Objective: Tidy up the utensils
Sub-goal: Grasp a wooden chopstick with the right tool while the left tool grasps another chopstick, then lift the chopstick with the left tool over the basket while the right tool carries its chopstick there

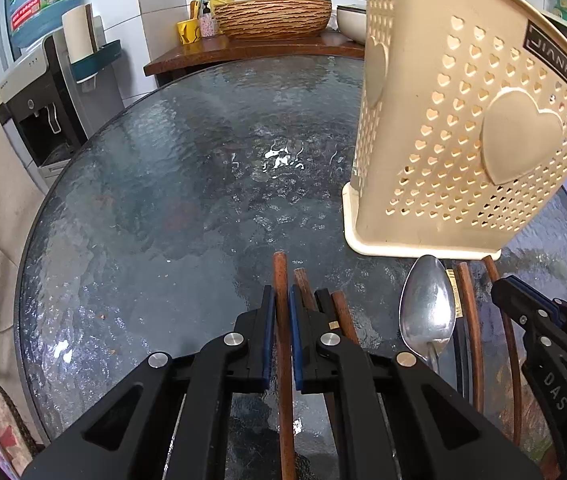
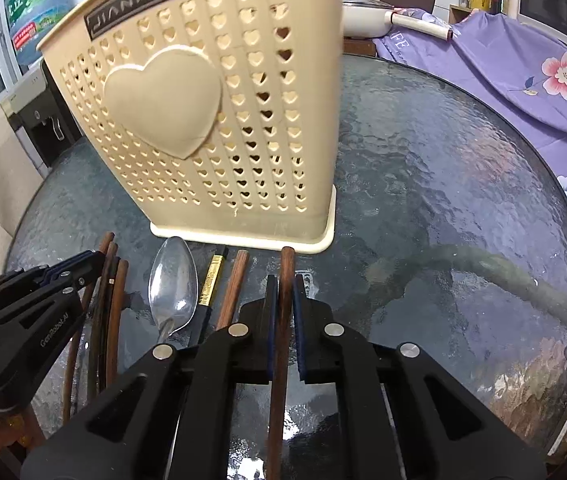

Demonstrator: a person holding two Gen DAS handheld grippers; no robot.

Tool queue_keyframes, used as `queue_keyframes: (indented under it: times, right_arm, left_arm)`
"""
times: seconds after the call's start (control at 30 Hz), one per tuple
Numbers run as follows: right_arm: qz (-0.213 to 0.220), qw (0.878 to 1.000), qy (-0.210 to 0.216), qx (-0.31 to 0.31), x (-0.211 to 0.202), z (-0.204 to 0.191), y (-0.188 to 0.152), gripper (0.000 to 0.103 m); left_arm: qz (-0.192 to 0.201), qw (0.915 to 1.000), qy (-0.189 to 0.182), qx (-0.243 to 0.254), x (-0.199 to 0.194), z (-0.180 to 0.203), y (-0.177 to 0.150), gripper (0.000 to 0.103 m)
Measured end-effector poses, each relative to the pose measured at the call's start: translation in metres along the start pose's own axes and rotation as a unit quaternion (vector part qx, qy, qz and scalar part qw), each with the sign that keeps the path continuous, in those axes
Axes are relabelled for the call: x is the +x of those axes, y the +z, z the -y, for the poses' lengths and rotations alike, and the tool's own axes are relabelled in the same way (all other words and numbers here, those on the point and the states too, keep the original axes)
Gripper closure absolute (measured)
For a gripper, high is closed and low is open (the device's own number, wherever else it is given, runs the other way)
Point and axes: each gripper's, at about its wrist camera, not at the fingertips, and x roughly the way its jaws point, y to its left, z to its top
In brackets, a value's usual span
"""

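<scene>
Glass table (image 1: 163, 200), tiled kitchen; left gripper (image 1: 282, 312), right gripper (image 2: 283, 300) each clamp chopstick.

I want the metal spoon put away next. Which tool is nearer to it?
Neither clearly. The shiny metal spoon lies between them: the left tool to its left, the right tool to its right, each closed on a brown wooden chopstick.

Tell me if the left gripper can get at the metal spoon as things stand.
Probably not yet: the left gripper is shut on a wooden chopstick. The spoon lies uncovered just to its right, reachable once the chopstick is released.
</scene>
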Motion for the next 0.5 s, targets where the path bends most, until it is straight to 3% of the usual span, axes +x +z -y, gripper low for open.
queue_keyframes:
  times: [0.17, 0.5]
  right_arm:
    - [0.010, 0.999, 0.039, 0.001, -0.011, 0.007, 0.003, 0.095]
    - [0.058, 0.990, 0.127, -0.004, -0.061, 0.013, 0.021, 0.095]
  left_arm:
    - [0.002, 0.9998, -0.013, -0.014, -0.003, -0.010, 0.004, 0.096]
    - [0.068, 0.9954, -0.060, -0.030, -0.058, -0.031, 0.019, 0.096]
